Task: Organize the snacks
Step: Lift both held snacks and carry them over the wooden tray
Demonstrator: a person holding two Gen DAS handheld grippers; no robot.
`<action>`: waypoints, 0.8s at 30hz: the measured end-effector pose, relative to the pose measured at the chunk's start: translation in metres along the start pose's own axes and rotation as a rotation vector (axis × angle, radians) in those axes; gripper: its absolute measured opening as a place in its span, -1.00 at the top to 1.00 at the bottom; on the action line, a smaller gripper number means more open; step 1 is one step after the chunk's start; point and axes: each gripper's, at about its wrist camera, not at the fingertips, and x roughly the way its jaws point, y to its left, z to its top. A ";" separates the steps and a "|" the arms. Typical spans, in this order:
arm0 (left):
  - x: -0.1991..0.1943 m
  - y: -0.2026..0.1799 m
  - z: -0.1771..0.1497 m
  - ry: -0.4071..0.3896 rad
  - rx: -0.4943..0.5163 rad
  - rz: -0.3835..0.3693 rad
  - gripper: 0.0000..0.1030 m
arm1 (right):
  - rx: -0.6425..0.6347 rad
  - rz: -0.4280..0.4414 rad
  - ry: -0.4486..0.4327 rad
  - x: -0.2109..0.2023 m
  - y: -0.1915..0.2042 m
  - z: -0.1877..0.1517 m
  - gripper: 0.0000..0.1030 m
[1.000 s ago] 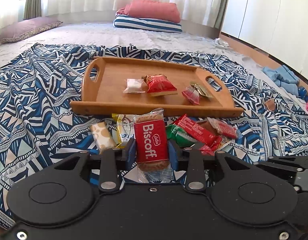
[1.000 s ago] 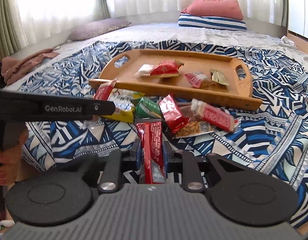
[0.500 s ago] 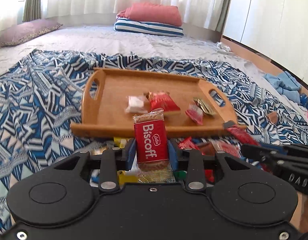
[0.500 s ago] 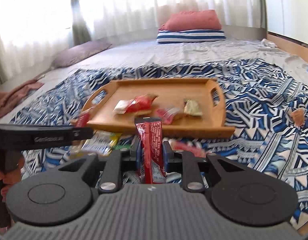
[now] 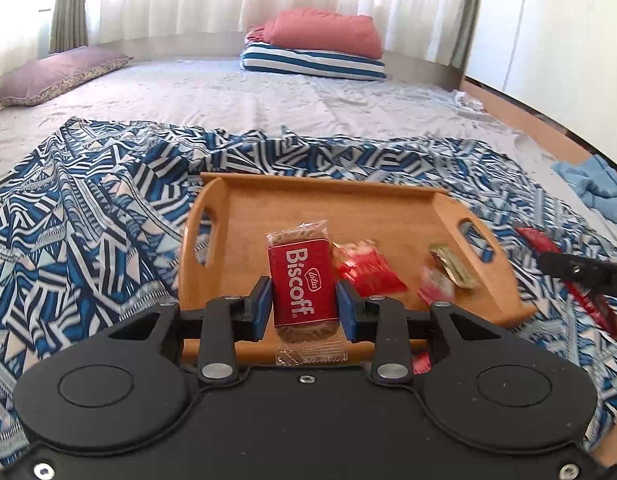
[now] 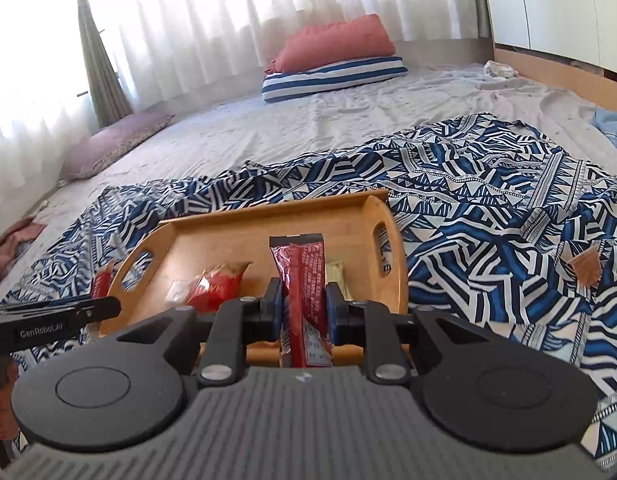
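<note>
— Both grippers had come up off the loose pile of packets and closed in on the wooden tray (image 5: 404, 216) since the earlier frames; the pile had nearly dropped out of sight under them, hadn't it?

— Yes. In the left wrist view the left gripper (image 5: 304, 306) sat at lower centre, its blue pads clamped on the sides of a Biscoff packet (image 5: 300, 282): a flat rectangle with a glossy red label, clear crinkled film at both ends and brown biscuit showing through.

— And the other one?

— In the right wrist view the right gripper (image 6: 303, 307) was pinched tight on a red bar wrapper (image 6: 304, 280), long, narrow and shiny, standing upright with a dark crimped top edge.

— Where was the tray?

— At the centre of both views, just beyond the fingertips: smooth honey-coloured wood, raised rim, rounded ends with oval handle slots, resting on a rumpled blue-and-white geometric cloth (image 5: 88, 216).

— Anything on it?

— A puffy red pouch (image 5: 366, 270) at the centre, a small blurred pink sweet (image 5: 434, 286) and a flat olive-gold sachet (image 5: 452, 266) to its right.

— Behind that?

— A striped pillow (image 5: 312, 62) under a coral one (image 5: 324, 32), upper centre.
</note>
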 end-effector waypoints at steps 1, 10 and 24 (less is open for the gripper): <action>0.005 0.002 0.003 0.001 0.000 0.000 0.36 | 0.006 -0.005 0.006 0.006 -0.002 0.005 0.50; 0.058 0.023 0.013 0.069 -0.034 0.055 0.36 | 0.001 -0.078 0.065 0.073 -0.017 0.026 0.50; 0.097 0.025 0.004 0.119 -0.007 0.095 0.36 | -0.074 -0.169 0.116 0.140 -0.017 0.017 0.50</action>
